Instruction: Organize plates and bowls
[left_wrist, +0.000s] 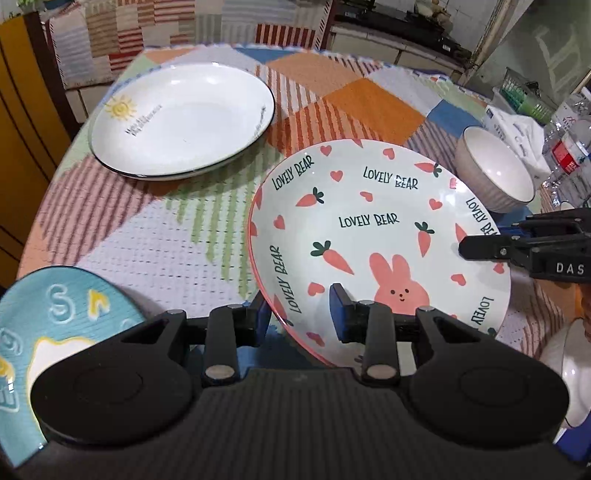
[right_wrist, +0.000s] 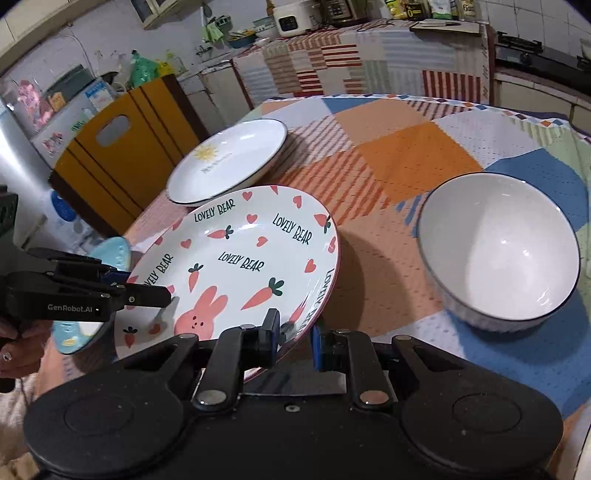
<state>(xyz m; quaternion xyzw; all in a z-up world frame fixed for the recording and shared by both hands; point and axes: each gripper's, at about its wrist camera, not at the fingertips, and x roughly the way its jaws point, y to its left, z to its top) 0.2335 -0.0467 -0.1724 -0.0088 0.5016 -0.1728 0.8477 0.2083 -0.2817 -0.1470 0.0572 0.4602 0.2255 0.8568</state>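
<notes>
A white plate with a pink bunny, carrots and "LOVELY BEAR" lettering (left_wrist: 369, 221) (right_wrist: 240, 258) hangs tilted above the patchwork tablecloth (left_wrist: 147, 240). My left gripper (left_wrist: 301, 314) is shut on its near rim, and shows in the right wrist view as a black clamp (right_wrist: 147, 291) on the plate's left edge. My right gripper (right_wrist: 295, 338) is shut on the opposite rim, seen from the left wrist (left_wrist: 480, 247). Beyond it lie two stacked white plates with a sun print (left_wrist: 184, 118) (right_wrist: 229, 162). A white bowl (left_wrist: 495, 173) (right_wrist: 498, 251) stands to the right.
A blue plate with raised letters (left_wrist: 55, 306) (right_wrist: 114, 251) lies at the table's near left edge. A yellow-brown chair back (right_wrist: 122, 158) stands past the left edge. Plastic bottles and bags (left_wrist: 569, 147) crowd the right edge. A cloth-covered counter (right_wrist: 369, 62) runs behind.
</notes>
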